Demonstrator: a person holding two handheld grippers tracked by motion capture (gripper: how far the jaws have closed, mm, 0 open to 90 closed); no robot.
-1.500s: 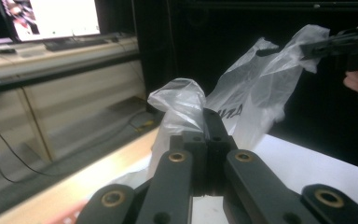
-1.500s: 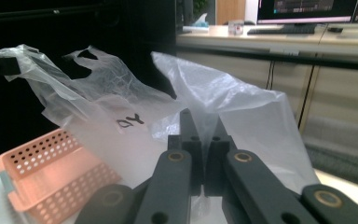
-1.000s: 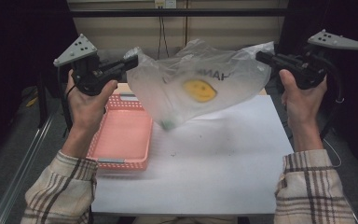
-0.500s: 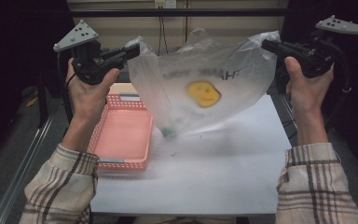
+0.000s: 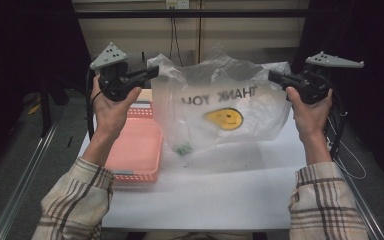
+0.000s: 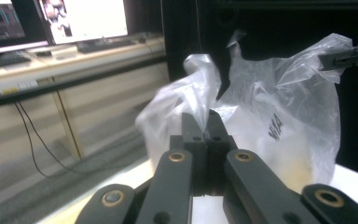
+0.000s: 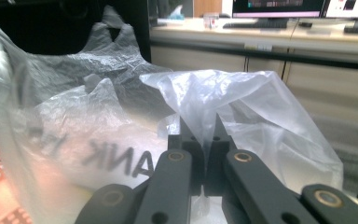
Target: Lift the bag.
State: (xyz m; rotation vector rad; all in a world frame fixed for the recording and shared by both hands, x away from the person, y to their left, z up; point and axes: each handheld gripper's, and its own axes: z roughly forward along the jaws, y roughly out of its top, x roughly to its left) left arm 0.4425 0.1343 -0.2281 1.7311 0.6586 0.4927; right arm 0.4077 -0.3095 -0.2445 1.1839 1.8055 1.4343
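Note:
A clear plastic bag (image 5: 220, 112) printed with "THANK YOU" and a yellow smiley hangs stretched between my two grippers above the white table (image 5: 205, 195). My left gripper (image 5: 152, 72) is shut on the bag's left handle (image 6: 200, 88). On the other side, the right gripper (image 5: 272, 76) is shut on the right handle (image 7: 205, 93). Something small and green (image 5: 183, 148) lies inside the bag at its low left corner, which rests on or just above the table. In the right gripper view the bag (image 7: 74, 135) spreads to the left of the jaws.
A pink mesh basket (image 5: 135, 150) sits on the table's left side, under and beside the bag's left edge. A metal rail (image 5: 25, 175) runs along the table's left. Desks with monitors (image 6: 84, 18) stand around the table.
Both hands rose with the bag and have now come down again. The bag's bottom has sunk to the table and the bag is pulled wider.

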